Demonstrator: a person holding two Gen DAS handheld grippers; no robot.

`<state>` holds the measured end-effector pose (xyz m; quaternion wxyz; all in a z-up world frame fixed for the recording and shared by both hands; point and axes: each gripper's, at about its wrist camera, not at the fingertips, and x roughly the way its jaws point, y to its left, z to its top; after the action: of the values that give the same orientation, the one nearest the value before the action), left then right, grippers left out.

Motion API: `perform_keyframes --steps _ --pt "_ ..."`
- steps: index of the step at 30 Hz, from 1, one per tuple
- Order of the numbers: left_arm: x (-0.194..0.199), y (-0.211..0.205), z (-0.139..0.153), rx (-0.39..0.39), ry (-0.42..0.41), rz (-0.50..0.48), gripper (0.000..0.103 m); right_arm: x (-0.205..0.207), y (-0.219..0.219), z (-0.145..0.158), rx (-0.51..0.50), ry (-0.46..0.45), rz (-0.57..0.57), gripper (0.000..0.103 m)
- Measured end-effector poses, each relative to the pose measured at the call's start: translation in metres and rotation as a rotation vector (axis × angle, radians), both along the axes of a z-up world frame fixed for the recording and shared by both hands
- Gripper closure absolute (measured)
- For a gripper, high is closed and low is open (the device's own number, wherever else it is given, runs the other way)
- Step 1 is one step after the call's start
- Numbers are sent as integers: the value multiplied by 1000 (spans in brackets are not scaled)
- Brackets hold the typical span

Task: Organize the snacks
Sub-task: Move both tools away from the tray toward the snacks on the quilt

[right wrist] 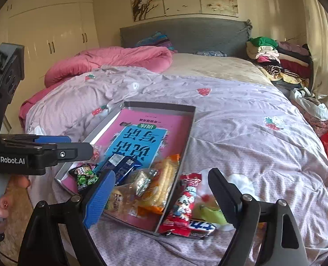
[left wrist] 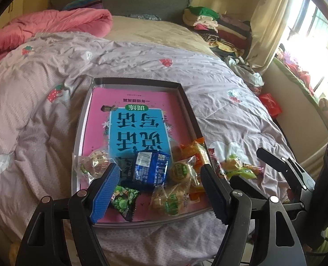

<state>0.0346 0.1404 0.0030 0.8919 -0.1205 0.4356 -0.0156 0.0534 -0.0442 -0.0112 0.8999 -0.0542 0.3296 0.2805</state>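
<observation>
Grey shallow tray [right wrist: 187, 130] on the quilt [right wrist: 241, 137] gathers most snacks, a red packet [right wrist: 185, 204] lies just outside, so the left gripper [left wrist: 161, 185] and right gripper [right wrist: 161, 196] hover empty, spread wide.

Tray [left wrist: 187, 102]: lying on the quilt [left wrist: 42, 122] at centre of the left wrist view.
Book [left wrist: 141, 110]: lying flat inside the tray.
Biscuit packet [left wrist: 149, 169]: sitting on the book at the tray's 6 o'clock end.
Pea packet [left wrist: 124, 199]: lying at 7 o'clock from the biscuit packet, in the tray.
Rice cracker pack [right wrist: 164, 184]: leaning on the tray's 3 o'clock wall.
Candy packet [right wrist: 186, 201]: lying outside that wall, on the quilt.
Clothes pile [left wrist: 219, 26]: sitting at 1 o'clock beyond the tray.
</observation>
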Motion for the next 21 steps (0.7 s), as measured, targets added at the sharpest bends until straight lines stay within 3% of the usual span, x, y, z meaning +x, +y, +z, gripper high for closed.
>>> perform_keyframes --steps 21 --pt "2 -40 20 20 -13 -72 27 7 -60 24 52 -48 -124 15"
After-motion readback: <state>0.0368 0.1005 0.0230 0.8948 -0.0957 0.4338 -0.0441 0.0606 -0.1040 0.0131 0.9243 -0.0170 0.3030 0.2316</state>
